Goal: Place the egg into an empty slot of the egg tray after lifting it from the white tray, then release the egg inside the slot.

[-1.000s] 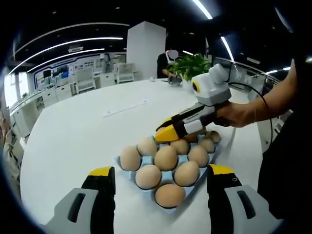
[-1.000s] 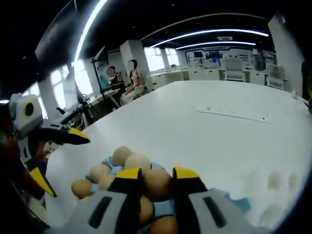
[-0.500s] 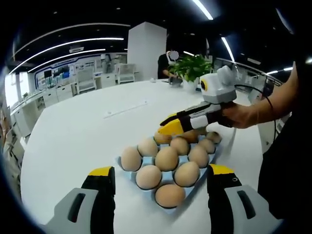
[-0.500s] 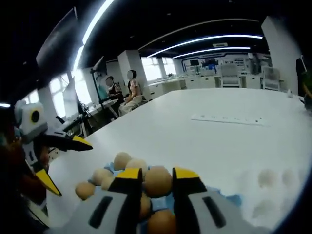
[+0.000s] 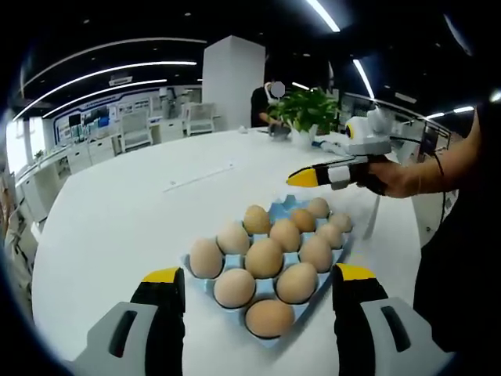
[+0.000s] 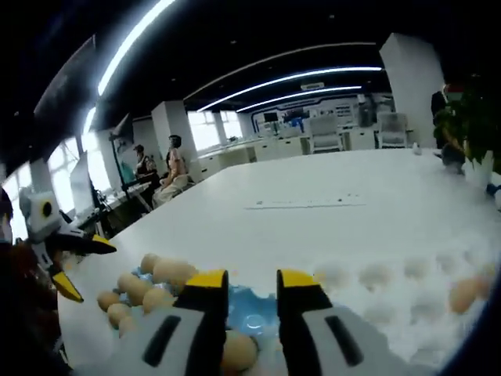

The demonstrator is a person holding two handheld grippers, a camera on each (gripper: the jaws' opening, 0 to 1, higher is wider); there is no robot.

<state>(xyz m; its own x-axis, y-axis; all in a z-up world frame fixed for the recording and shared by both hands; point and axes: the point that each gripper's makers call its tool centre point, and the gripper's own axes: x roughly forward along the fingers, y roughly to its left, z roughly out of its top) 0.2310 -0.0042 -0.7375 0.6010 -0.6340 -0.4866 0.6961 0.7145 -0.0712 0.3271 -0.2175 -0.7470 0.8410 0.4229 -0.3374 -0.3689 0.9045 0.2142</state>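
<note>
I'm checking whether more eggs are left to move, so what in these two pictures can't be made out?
- White tray, right gripper view: washed out against the table and cut by the edge; one egg shows, the other cups are unclear.
- Blue egg tray, right gripper view: its near slots sit behind the right gripper.
- Blue egg tray's far corner, left gripper view: too small to count empty slots.

Blue egg tray (image 5: 205, 283) packed with brown eggs (image 5: 264, 258) on a white table (image 5: 117, 219); left gripper (image 5: 250, 301) spread wide; right gripper (image 5: 304, 178) above, empty.
</note>
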